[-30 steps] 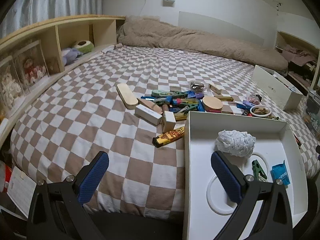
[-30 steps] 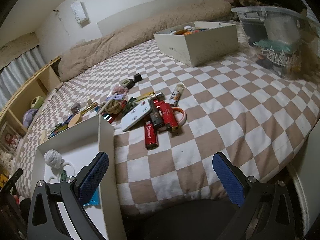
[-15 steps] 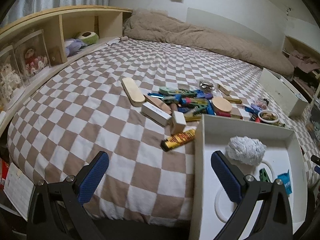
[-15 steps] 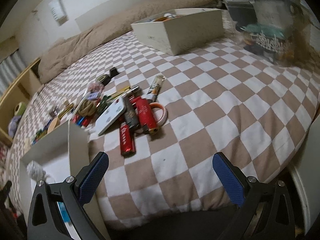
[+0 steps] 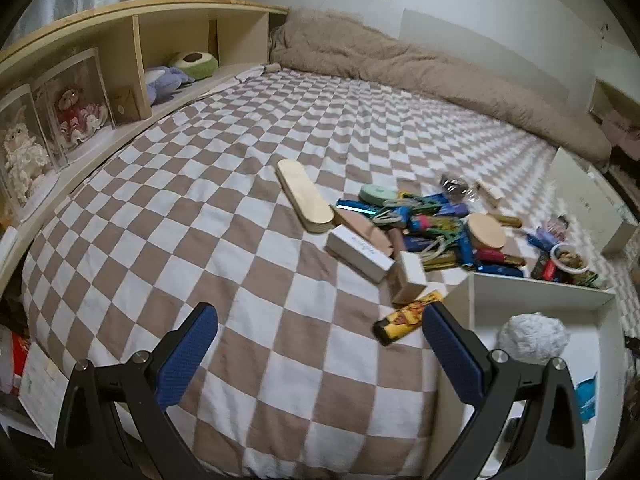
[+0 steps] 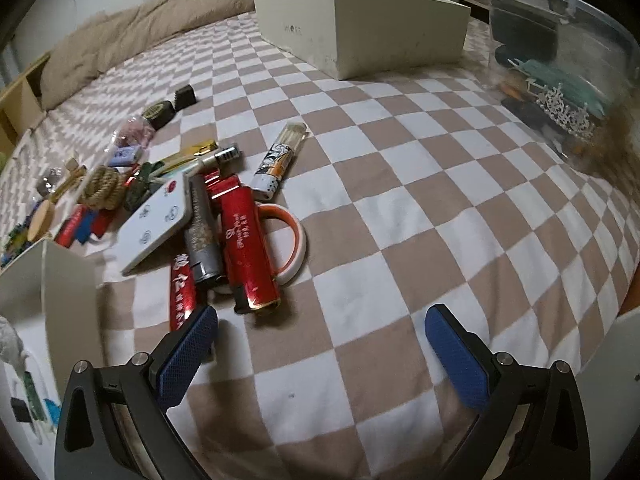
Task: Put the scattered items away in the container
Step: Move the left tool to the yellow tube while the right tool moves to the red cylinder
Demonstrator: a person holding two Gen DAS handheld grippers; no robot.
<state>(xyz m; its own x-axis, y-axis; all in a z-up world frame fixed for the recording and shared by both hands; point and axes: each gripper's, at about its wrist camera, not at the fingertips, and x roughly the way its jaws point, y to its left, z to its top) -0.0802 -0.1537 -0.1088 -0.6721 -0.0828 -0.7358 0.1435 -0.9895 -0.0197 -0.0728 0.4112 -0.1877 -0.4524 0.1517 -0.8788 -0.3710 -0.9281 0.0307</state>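
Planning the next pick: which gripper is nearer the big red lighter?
Right. The right gripper hovers just short of the big red lighter; the left gripper faces the bedspread, lighter unseen.

Left wrist camera sits low at the bed's (image 5: 224,216) near edge, facing the headboard end; right wrist camera hangs closer (almost on the clutter), facing across. Both catch the white box (image 5: 476,292) (image 6: 68,276) wall.

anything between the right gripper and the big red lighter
No: in the right wrist view, only bare checkered bedsheet lies between the open right gripper and the big red lighter.
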